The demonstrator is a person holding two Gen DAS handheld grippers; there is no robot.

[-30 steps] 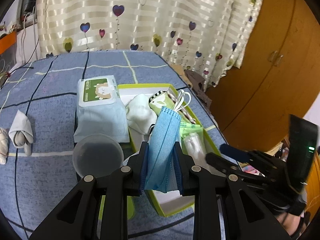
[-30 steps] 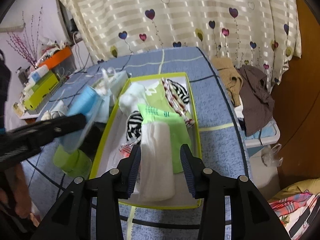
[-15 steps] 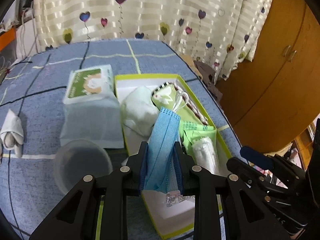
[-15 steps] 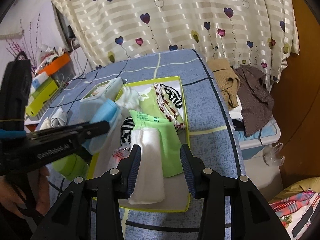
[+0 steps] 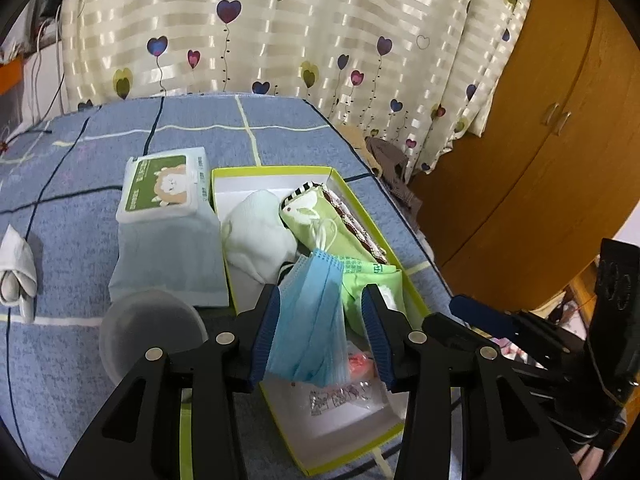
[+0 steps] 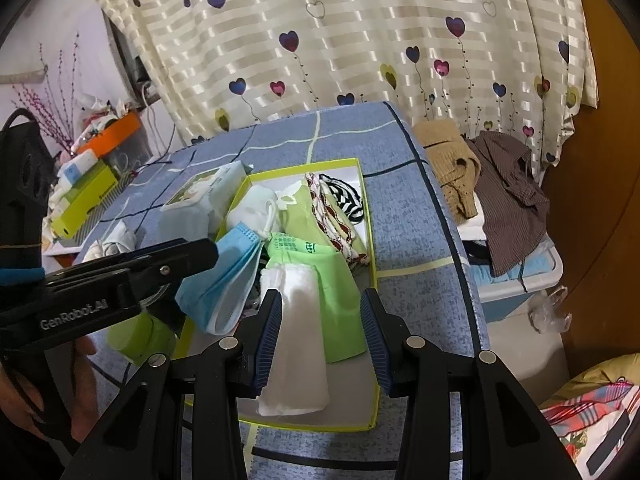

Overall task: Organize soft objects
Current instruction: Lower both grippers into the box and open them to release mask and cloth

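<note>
Now left claw (image 5: pixel 320 330) opening, blue mask (image 5: pixel 310 320) between — over box (image 5: pixel 352 456).

Legible markings: one brand name.
"GenRobot.AI" stood in white on the black left gripper (image 6: pixel 200 254); green printing on the green pouch (image 6: pixel 320 276) was unreadable.

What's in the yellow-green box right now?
In the box: a white sock, a green pouch, striped cloth, a green packet, a white roll and small wrappers. The blue mask hangs over it, hiding whatever lies beneath.
</note>
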